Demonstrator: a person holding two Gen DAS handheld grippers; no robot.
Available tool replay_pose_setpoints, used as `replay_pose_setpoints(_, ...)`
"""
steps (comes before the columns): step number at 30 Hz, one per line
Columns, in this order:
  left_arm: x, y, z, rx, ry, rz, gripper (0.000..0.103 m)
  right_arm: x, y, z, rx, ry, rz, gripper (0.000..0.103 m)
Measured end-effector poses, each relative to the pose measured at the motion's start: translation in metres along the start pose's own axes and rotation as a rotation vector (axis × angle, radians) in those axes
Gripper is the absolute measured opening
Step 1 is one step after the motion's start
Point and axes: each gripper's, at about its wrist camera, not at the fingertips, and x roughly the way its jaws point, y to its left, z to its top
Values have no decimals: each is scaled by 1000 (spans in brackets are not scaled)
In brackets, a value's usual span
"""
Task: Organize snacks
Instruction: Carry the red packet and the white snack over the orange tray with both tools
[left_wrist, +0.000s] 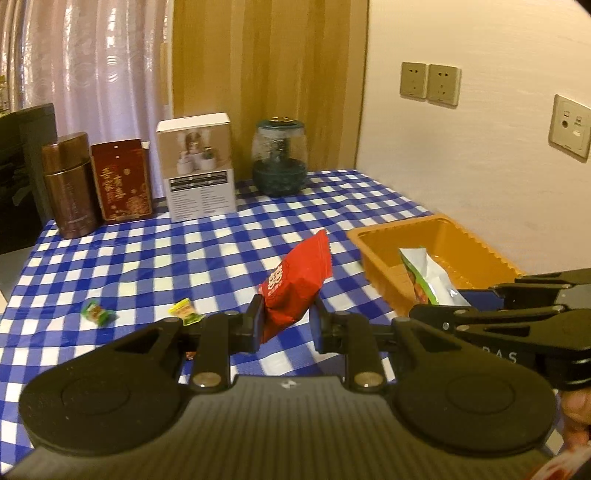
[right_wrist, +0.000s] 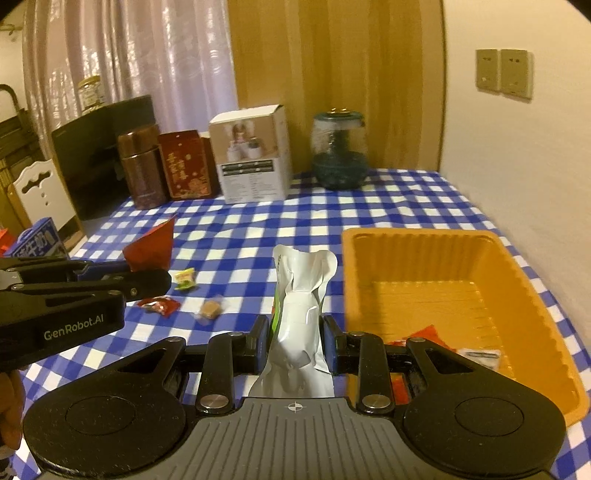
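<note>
- my left gripper (left_wrist: 286, 325) is clamped on a red packet (left_wrist: 295, 284), held up off the bench (left_wrist: 147, 258)
- my right gripper (right_wrist: 295, 343) is pinching a white pouch (right_wrist: 301, 306), upright between the pads, just left of the orange tray (right_wrist: 532, 295)
- tray sits on the checked cloth by the wall, with a couple of wrappers (right_wrist: 417, 338) at its near end
- loose candies on the bench: green one (left_wrist: 96, 313), yellow one (left_wrist: 184, 312), red one (right_wrist: 159, 305), brown one (right_wrist: 209, 309)
- tins, a box (left_wrist: 197, 166) and a jar (left_wrist: 279, 157) line the far edge
</note>
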Motion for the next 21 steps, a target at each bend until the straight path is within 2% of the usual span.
replay_pose_setpoints(21, 22, -76, 12, 86, -5, -140, 23, -32, -72, -9, 111, -42, -204, 31)
